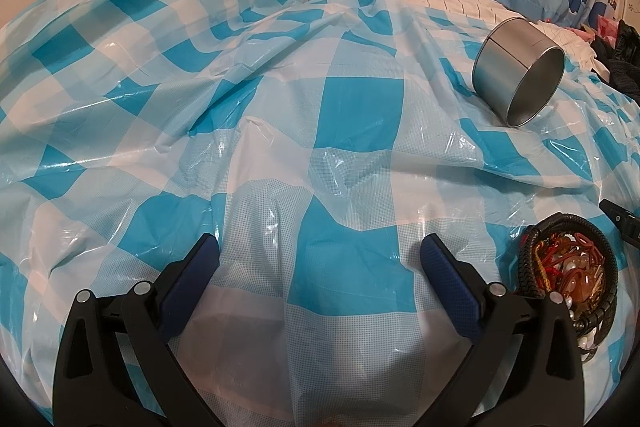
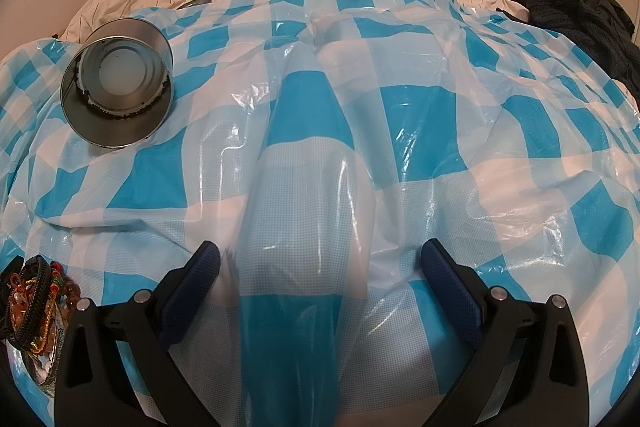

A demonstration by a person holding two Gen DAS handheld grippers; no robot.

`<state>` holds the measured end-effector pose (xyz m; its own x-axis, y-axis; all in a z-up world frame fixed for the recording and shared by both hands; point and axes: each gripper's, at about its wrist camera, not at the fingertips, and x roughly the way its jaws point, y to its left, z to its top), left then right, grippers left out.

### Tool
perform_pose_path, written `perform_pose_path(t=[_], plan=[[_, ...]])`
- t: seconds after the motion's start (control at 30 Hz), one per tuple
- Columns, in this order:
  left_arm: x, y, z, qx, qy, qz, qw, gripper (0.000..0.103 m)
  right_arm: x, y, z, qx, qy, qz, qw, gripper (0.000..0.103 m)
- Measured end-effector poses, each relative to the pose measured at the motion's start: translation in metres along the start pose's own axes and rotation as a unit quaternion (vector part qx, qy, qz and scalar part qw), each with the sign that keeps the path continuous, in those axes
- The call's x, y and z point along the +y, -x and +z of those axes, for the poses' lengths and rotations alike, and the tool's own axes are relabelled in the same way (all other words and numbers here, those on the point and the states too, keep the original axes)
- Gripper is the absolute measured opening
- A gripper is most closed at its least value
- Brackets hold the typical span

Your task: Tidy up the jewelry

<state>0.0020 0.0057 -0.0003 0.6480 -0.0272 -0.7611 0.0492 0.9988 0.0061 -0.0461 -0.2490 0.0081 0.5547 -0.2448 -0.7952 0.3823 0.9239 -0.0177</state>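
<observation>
Braided black cord and amber beads, the jewelry heap (image 1: 568, 283), lay at three o'clock of the left gripper (image 1: 320, 267), nearer than the right gripper (image 2: 320, 275); both gaped empty.

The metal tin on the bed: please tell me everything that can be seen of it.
The metal tin is a round, silver-grey can with a thin seam around its wall. It has no lid on and lies on its side on the blue-and-white checked plastic sheet, its open mouth towards the cameras. Inside, the pale bottom shows, with a ring of dark crumbs around it. Nothing else touches it; both tongs are far from it.
</observation>
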Motion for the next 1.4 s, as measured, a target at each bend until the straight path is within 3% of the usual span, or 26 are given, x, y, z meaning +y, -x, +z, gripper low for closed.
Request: perform_pose_path(t=[0.9,1.13,1.33,1.4], plan=[[-0.001,0.0,-0.002,-0.002,-0.001,0.001,1.0,0.097,0.001,0.0,-0.001,-0.002,0.002,-0.002,1.0,0.096],[-0.001,0.0,-0.002,0.0,-0.001,0.0,1.0,0.096,-0.003,-0.005,0.003,0.017,-0.009,0.006,1.0,0.096],[0.018,0.016,0.013,-0.01,0.044,-0.027,0.9986,0.096,-0.003,-0.006,0.007,0.024,-0.009,0.002,1.0,0.097],[0.018,0.028,0.021,-0.019,0.045,-0.064,0.9968,0.096,-0.002,-0.006,0.009,0.031,-0.01,-0.001,0.999,0.096]])
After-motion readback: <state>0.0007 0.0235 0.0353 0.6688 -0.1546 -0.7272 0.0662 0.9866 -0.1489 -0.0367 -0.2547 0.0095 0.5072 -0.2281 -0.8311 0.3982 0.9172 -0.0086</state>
